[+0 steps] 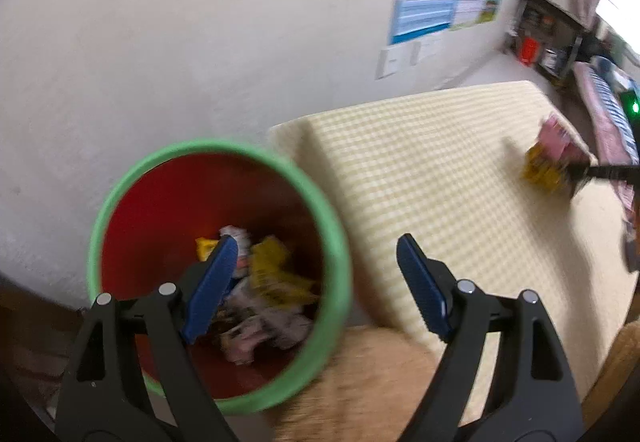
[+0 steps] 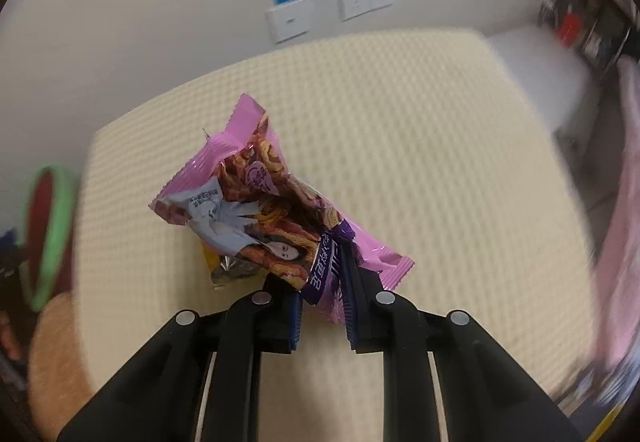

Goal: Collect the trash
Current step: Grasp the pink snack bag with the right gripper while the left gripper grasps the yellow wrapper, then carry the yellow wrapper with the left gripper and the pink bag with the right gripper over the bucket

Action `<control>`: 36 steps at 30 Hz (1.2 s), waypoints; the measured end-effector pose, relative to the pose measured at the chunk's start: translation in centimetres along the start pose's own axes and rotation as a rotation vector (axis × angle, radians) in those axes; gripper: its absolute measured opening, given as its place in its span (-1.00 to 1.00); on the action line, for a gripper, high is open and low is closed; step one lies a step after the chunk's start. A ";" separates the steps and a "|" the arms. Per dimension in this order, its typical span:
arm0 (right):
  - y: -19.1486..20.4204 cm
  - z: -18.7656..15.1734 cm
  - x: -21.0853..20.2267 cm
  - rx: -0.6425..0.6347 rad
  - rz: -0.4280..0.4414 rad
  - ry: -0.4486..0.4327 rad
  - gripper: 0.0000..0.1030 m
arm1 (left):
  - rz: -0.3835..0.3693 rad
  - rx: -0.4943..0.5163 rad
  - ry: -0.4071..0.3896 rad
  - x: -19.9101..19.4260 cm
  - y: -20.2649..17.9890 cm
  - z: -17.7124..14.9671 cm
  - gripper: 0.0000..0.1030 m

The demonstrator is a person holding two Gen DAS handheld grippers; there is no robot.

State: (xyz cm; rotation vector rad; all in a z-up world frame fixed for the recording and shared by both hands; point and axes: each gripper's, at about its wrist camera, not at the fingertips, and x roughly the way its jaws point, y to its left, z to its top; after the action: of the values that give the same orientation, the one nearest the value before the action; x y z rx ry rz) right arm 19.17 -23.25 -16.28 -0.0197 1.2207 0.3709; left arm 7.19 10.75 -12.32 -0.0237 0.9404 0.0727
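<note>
gripping a pink snack wrapper (image 2: 272, 213) printed with chinese characters, right tongs (image 2: 322, 306).

Bin (image 1: 216, 274) left of table (image 1: 420, 177), wrappers (image 1: 272, 282) inside, snack packet (image 2: 276, 209) apparently above table centre

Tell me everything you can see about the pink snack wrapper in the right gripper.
The pink snack wrapper is a glossy plastic packet with crimped, serrated ends, printed with a woman's portrait, brown snack images and a purple band of text. It looks crumpled and flattish. The right gripper is shut on its near end, and it slants away up-left over the checked yellow tablecloth. A smaller yellow wrapper peeks out beneath it.
</note>
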 end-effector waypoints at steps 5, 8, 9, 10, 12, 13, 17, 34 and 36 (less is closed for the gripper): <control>1.5 -6.3 -2.7 0.152 0.169 -0.061 -0.68 | -0.126 0.059 0.006 0.5 -5.3 0.9 0.53; 0.6 -10.0 -4.6 0.312 0.201 -0.141 -0.68 | -0.210 0.054 0.036 1.7 -8.3 1.1 0.54; 0.5 -10.9 -5.5 0.347 0.184 -0.176 -0.68 | -0.229 0.054 0.050 2.2 -9.2 1.2 0.54; 0.6 -11.3 -6.1 0.359 0.160 -0.204 -0.68 | -0.259 0.048 0.069 3.0 -10.4 1.4 0.54; 1.1 -12.4 -7.4 0.352 0.083 -0.261 -0.68 | -0.292 0.029 0.091 4.1 -12.0 1.7 0.54; 1.6 -12.6 -7.8 0.336 0.055 -0.277 -0.67 | -0.302 0.019 0.107 4.9 -12.8 1.8 0.54; 3.0 -12.3 -7.7 0.279 0.028 -0.296 -0.66 | -0.296 -0.025 0.143 7.4 -15.0 2.4 0.54; 2.7 -12.9 -7.0 0.268 0.032 -0.319 -0.65 | -0.257 0.174 0.055 3.4 -15.7 1.9 -0.59; 3.0 -12.9 -7.3 0.268 0.030 -0.327 -0.65 | -0.252 0.182 0.035 2.1 -15.1 1.6 -0.59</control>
State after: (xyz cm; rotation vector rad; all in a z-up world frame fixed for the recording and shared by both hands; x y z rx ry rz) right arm 4.41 -25.16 -13.60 0.2800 0.9385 0.2231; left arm 10.82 -4.09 -13.21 0.0251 0.9697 -0.2467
